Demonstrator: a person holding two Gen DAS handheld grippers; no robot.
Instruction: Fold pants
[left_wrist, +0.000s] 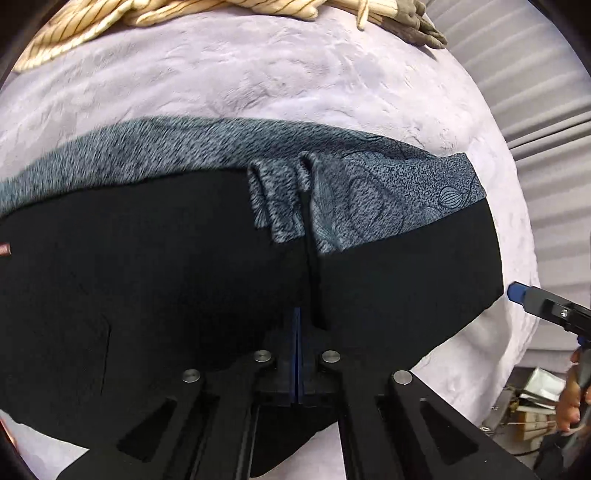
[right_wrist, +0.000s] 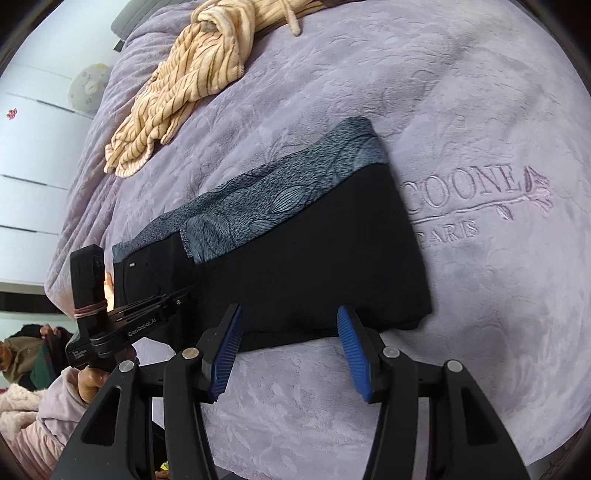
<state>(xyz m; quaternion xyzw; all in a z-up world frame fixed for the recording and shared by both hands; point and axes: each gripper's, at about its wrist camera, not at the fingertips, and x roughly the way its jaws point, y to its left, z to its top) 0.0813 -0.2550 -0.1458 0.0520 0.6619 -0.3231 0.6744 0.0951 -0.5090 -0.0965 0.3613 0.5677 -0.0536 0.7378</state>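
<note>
The black pants (right_wrist: 314, 266) with a grey patterned lining (right_wrist: 280, 195) lie folded on the lilac blanket (right_wrist: 461, 110). In the left wrist view the pants (left_wrist: 147, 277) fill the frame and the lining (left_wrist: 369, 192) shows along the far edge. My left gripper (left_wrist: 298, 321) is shut on the black cloth, which rises in a pinched ridge from its tips. It also shows in the right wrist view (right_wrist: 184, 291) at the pants' left part. My right gripper (right_wrist: 290, 321) is open and empty, just at the pants' near edge. Its tip (left_wrist: 515, 291) shows at the right in the left wrist view.
A cream striped garment (right_wrist: 184, 85) lies bunched at the far side of the blanket, with a grey-brown cloth (left_wrist: 417, 26) beside it. Embroidered lettering (right_wrist: 476, 192) marks the blanket right of the pants. The blanket's edge (left_wrist: 517, 258) drops off at the right, with clutter (left_wrist: 535, 398) below.
</note>
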